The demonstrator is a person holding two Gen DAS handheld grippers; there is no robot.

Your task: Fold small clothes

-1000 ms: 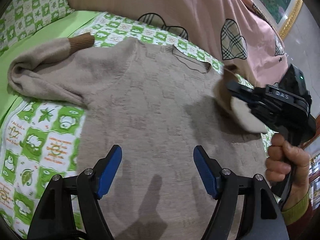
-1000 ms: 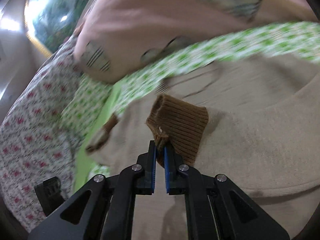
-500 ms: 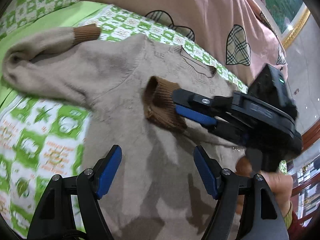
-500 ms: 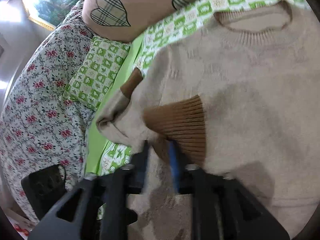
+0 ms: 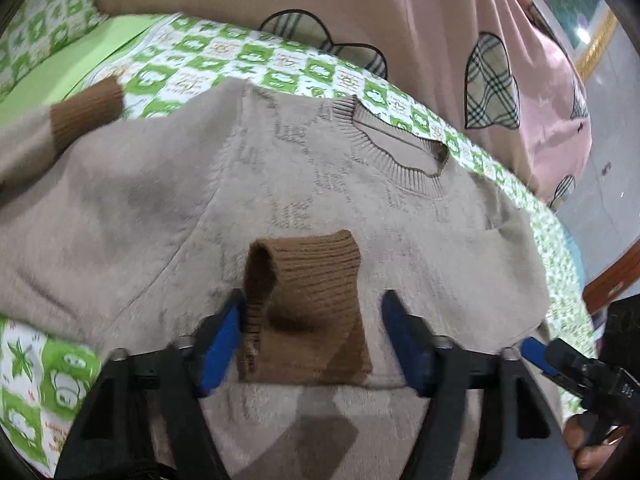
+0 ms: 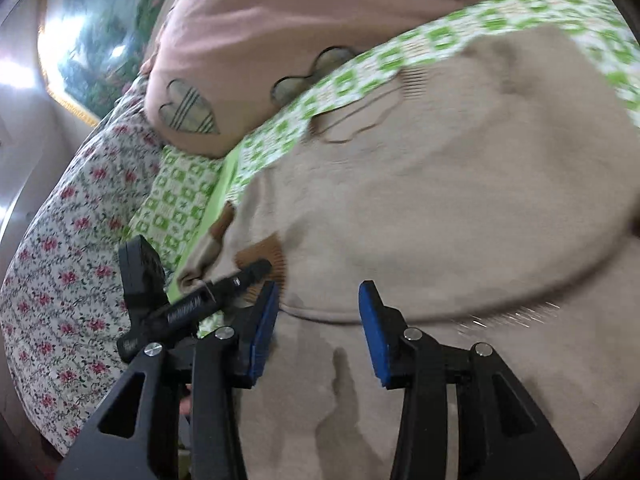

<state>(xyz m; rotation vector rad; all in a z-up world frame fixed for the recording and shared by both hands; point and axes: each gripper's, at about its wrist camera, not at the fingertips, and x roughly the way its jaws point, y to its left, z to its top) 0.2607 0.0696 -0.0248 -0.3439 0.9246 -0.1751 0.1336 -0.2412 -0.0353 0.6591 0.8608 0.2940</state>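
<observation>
The left gripper (image 5: 310, 340) is standing spread wide around a brown cuff (image 5: 308, 312), one pad brushing it. The right gripper (image 6: 318, 332) is also gaping, holding nothing. One beige sweater (image 5: 180, 200) is lying flat on the green-checked bed (image 5: 224, 56), two cuffs showing, beside a pink quilt (image 5: 400, 12).

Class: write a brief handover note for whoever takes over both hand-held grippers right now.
Left hand-held gripper: open, holding nothing, its fingers either side of the brown cuff.
Right hand-held gripper: open, empty, over the sweater's lower body.
Beige sweater lies flat on the green checked sheet, collar away from you.
Done: one sleeve folded across the chest.
Left: the other sleeve, lying out to the side, then the body.
</observation>
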